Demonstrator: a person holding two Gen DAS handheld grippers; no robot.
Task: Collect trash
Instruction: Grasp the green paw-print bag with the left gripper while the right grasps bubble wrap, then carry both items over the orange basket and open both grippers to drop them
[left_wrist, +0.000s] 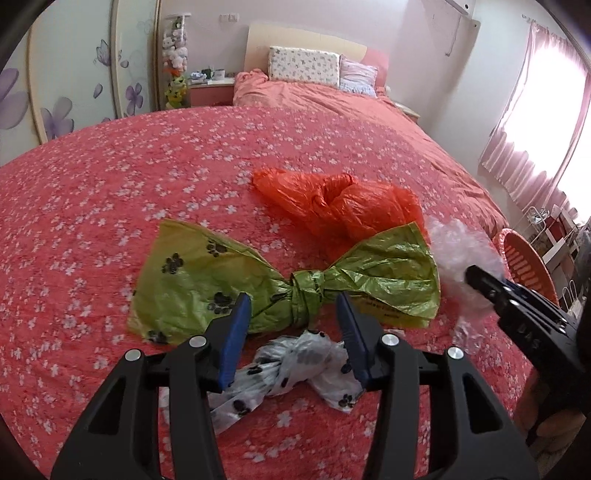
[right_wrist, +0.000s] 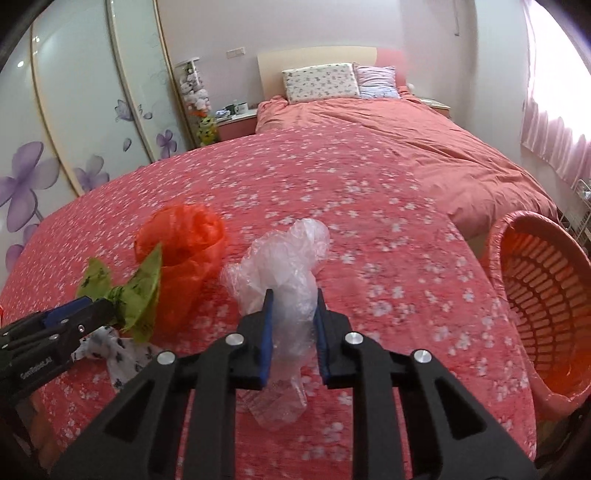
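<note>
Coral floral bedspread, pink curtains

Knotted green bag, orange bag, clear plastic, spotted white bag on bedspread

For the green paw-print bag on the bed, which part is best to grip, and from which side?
Probably the knot at the middle of the green bag: it is the one tight, narrow part, while both ends fan out flat on the bedspread. Come from above at the near side, as the left gripper does, open jaws straddling the knot.
</note>
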